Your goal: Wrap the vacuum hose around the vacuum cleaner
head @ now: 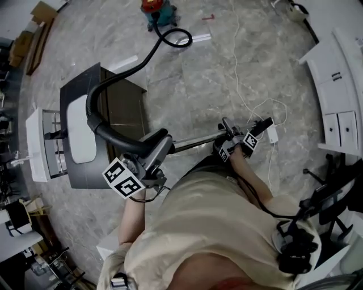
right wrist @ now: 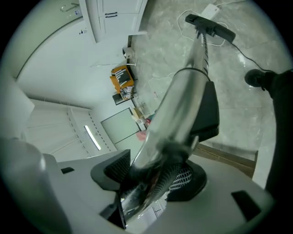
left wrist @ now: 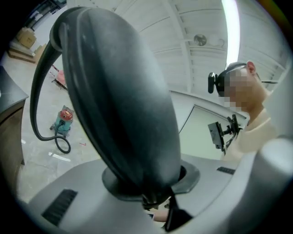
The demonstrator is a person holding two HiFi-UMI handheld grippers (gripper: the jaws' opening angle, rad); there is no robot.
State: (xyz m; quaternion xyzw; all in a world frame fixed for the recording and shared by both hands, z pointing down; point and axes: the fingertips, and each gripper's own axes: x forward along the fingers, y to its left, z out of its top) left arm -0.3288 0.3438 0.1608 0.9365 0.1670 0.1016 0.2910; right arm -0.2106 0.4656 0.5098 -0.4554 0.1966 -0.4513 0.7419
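The left gripper [left wrist: 146, 185] is closed on the thick black curved plastic handle [left wrist: 123, 100] of the vacuum wand; both jaws press on its sides. The right gripper [right wrist: 153, 176] holds the shiny metal tube [right wrist: 183, 100], with its black ribbed pads against the tube on both sides. This tube ends in a black flat floor nozzle [right wrist: 210, 26]. From the handle, the black flexible hose [head: 148, 56] bends up and runs over the grey marble floor [head: 215, 73] to the red and teal vacuum cleaner [head: 157, 11]. The cleaner stands well apart from the person, and the hose makes one loop just beside it, not around it.
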